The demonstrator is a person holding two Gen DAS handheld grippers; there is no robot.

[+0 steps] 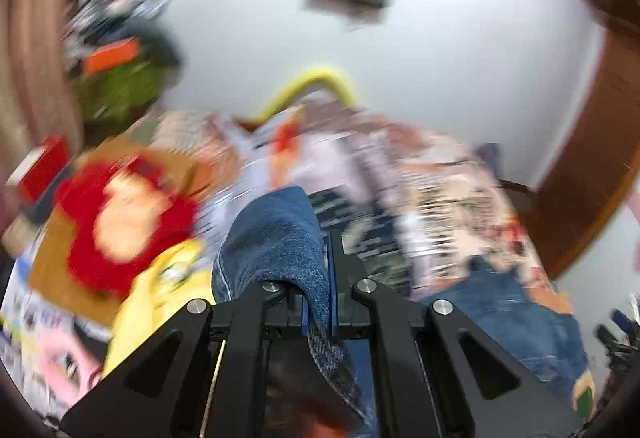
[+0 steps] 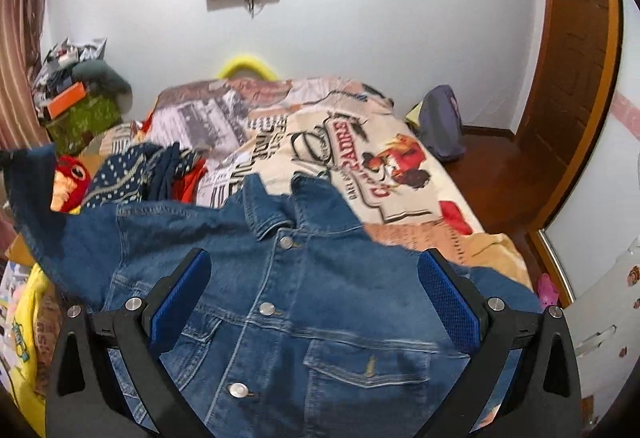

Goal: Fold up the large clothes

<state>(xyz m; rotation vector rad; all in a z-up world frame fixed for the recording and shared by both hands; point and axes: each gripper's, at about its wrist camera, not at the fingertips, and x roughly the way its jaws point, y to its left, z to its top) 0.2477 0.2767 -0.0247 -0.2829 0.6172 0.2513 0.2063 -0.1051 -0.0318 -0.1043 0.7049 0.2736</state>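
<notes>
Left gripper [image 1: 320, 270]: the fingers are drawn together on a fold of the jacket [image 1: 280, 238], which bulges up left of the fingertips and hangs down between the finger bases. This view is smeared by motion, so which part of the garment is pinched cannot be told; a sleeve is the likeliest reading.

Right gripper [image 2: 314, 270]: the fingers [image 2: 448, 302] are spread wide and nothing is held. The jacket [image 2: 320, 318] is spread front-up beneath and between them on the bed [image 2: 360, 157], its collar just ahead of the fingertips, a raised sleeve trailing far to the left of the left finger.

The jacket is shown as mid-blue denim with pale stitching, metal buttons down the placket and a flapped chest pocket. It is judged heavy, fairly stiff and not slippery; creases should hold. A firm hold is best taken at seams, the cuff or the hem, where the cloth is doubled.
</notes>
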